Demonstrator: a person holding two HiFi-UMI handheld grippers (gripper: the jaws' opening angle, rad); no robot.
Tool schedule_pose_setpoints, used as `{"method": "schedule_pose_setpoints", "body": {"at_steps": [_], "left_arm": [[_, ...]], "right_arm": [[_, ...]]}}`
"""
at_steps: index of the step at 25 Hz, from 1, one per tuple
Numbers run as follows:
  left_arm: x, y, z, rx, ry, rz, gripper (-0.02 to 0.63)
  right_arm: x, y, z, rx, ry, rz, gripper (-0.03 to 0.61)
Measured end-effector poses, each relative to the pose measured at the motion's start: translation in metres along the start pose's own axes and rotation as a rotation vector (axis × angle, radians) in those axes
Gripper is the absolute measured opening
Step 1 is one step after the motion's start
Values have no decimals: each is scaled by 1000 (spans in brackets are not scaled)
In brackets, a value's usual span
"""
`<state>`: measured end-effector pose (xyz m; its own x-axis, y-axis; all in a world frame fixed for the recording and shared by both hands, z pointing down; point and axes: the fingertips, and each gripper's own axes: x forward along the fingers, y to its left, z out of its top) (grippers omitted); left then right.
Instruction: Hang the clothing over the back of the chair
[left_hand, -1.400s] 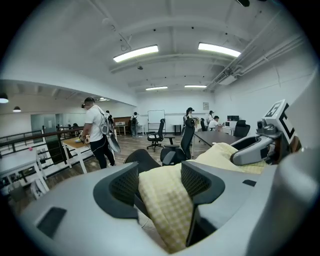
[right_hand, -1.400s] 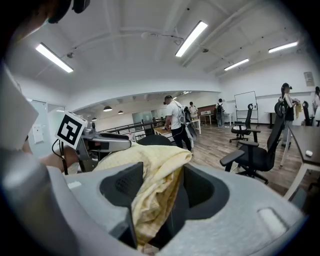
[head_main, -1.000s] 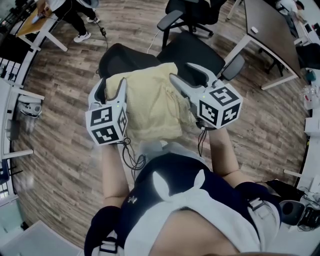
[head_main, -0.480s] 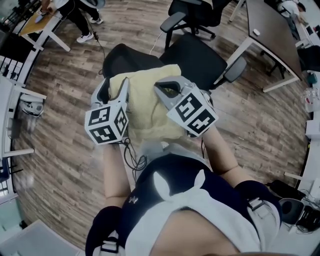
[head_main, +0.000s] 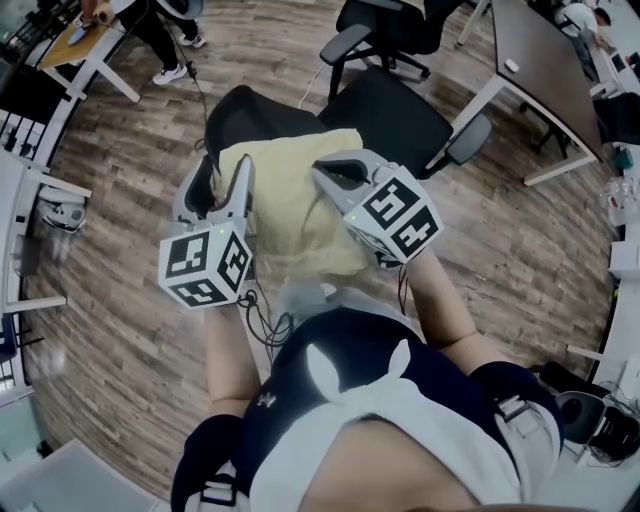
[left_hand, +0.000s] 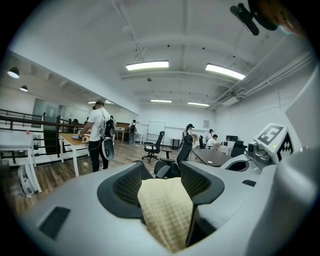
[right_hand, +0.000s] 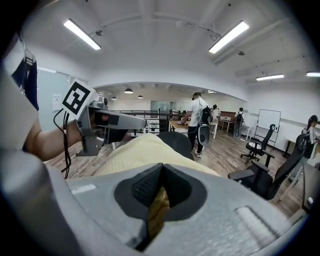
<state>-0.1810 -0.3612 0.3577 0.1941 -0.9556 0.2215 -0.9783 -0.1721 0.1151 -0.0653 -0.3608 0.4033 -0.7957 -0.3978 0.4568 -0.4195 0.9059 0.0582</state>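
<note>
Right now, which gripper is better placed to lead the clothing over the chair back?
Left, probably. The left gripper grips the clothing at its edge right beside the chair back. The right gripper, shut on a fold, sits nearer the seat.

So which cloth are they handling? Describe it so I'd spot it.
Find the nearest black office chair on the wood floor. Lying over it is a pale yellow waffle-textured garment, pinched by the left gripper and right gripper. Nothing else nearby is pale yellow or soft.
</note>
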Motion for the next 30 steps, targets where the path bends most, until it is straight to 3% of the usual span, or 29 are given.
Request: {"method": "schedule_pose_setpoints", "body": {"at_steps": [6,9,17,30], "left_arm": [[-9,-46,11,181,-68,-69,89],[-12,-61,12,208,-67,-104,6],[-21,-84,2,112,-22,-173,6],[-34,-106,-21,57,67,-248,6]], "right_arm": [[-12,-6,8,41,-61,-53,0],[-19,-6,16,62,-103,-63,0],[-49,9,35,77,-216,-57,0],[-57,31,25,47,-197,-86,0]]}}
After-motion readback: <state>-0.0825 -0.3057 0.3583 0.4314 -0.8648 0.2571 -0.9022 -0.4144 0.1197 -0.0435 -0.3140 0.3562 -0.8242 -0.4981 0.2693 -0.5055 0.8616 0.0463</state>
